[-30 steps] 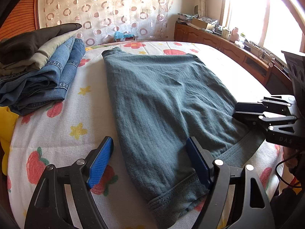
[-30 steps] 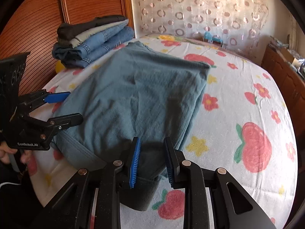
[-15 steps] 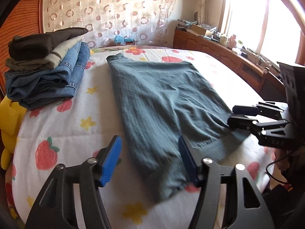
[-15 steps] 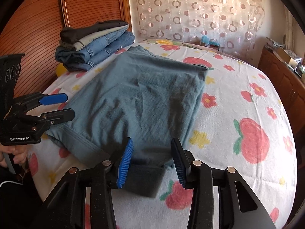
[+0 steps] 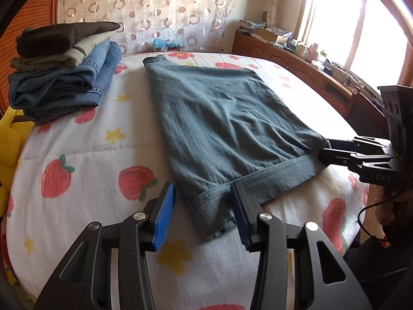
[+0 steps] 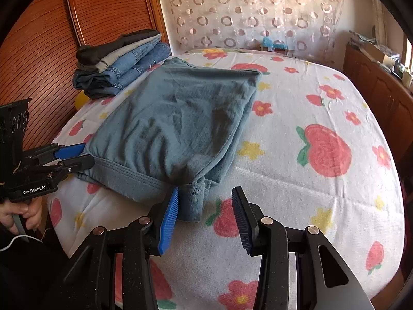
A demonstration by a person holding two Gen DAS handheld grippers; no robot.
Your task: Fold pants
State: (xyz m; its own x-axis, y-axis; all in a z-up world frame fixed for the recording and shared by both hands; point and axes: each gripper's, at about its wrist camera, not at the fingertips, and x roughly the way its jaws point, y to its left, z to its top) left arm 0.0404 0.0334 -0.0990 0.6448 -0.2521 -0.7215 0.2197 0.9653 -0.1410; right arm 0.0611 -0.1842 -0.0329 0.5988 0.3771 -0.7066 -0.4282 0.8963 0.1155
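Observation:
Teal-grey pants (image 5: 222, 118) lie folded flat on the bed, waistband toward me; they also show in the right wrist view (image 6: 175, 126). My left gripper (image 5: 202, 215) is open, its jaws either side of the left waistband corner, not clamped. My right gripper (image 6: 204, 218) is open just in front of the right waistband corner, which hangs by its left pad. Each gripper shows in the other's view, at the right edge (image 5: 333, 149) and at the left edge (image 6: 77, 155).
A stack of folded jeans and dark trousers (image 5: 62, 72) sits at the bed's far left, also in the right wrist view (image 6: 121, 62). The bedsheet (image 6: 322, 134) has a strawberry and flower print. A wooden sideboard (image 5: 309, 69) runs under the window. A yellow toy (image 5: 7, 139) lies left.
My right gripper opened and let go of the waistband, then backed off. My left gripper pulled back toward the waistband's left corner. The pants settled flat on the bed.

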